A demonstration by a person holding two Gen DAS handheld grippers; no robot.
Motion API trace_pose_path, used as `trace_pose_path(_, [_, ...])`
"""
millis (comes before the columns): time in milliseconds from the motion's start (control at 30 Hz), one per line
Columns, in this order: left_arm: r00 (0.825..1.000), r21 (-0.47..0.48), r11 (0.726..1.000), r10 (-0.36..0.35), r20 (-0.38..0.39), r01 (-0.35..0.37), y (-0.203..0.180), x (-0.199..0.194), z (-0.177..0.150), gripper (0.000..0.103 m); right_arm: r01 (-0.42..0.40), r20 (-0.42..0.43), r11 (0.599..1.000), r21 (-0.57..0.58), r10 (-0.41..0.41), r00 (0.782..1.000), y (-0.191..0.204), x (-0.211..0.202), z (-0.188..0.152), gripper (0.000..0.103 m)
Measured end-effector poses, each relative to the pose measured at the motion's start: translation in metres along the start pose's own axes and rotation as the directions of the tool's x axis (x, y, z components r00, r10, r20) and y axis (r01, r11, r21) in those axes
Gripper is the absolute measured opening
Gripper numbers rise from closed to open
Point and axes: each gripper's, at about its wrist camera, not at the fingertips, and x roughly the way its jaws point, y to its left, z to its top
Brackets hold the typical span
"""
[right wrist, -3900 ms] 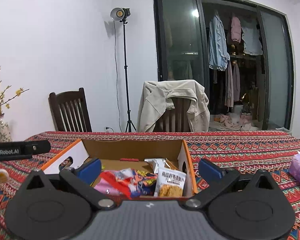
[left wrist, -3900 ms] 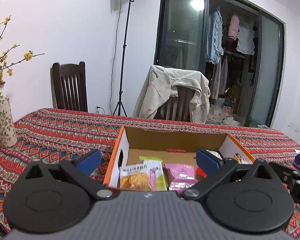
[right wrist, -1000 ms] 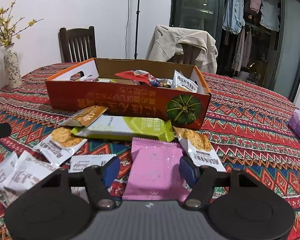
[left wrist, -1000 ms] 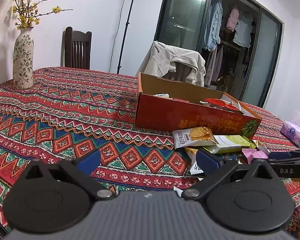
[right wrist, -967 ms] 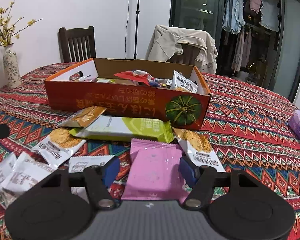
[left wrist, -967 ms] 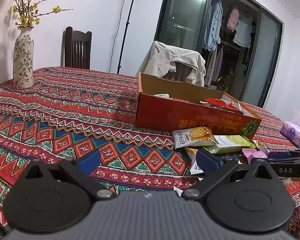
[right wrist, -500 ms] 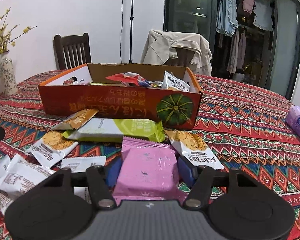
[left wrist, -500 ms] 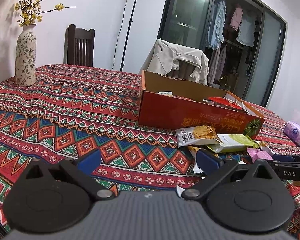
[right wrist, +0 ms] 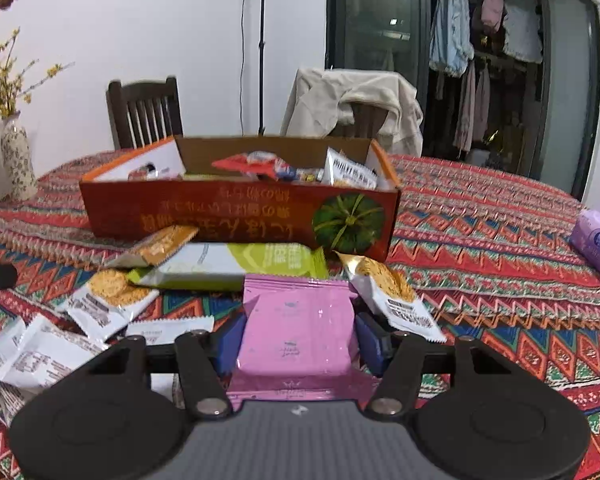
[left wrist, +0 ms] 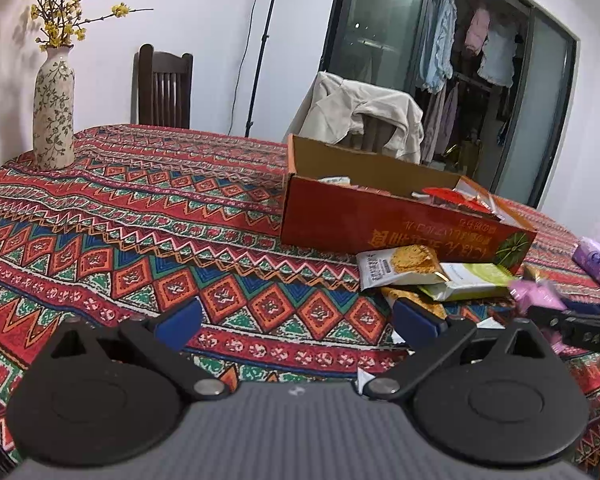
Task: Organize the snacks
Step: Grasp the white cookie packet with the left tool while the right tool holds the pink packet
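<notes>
Since half a second ago, my right gripper (right wrist: 296, 342) has lifted the glossy pink packet (right wrist: 298, 324), pinched flat between its 2 blue pads, above the loose wrappers before the orange cardboard box (right wrist: 236, 216). Left gripper (left wrist: 296, 320) hangs spread over the zigzag tablecloth (left wrist: 140, 216).

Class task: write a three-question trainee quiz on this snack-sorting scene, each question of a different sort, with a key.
1. True or false: the right claw is shut on the pink packet.
2. Multiple choice: the long green packet lies A) inside the orange box, B) on the tablecloth in front of the box, C) in the left claw.
3. Fill in: the left claw is ____ and holds nothing.

Key: 1 true; 2 B; 3 open.
</notes>
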Motion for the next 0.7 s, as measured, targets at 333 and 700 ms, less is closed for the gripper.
trace_pose_path(333, [0.999, 0.082, 0.996, 0.038, 0.002, -0.038, -0.030, -0.001, 0.017, 0.103, -0.021, 0.095, 0.999, 0.029, 0.019, 0.995, -0.005, -0.014, 0.000, 0.059])
trace_pose_path(700, [0.987, 0.199, 0.979, 0.079, -0.140, -0.050, -0.096, 0.046, 0.022, 0.103, -0.024, 0.110, 0.992, 0.120, 0.011, 0.994, -0.022, -0.017, 0.000, 0.059])
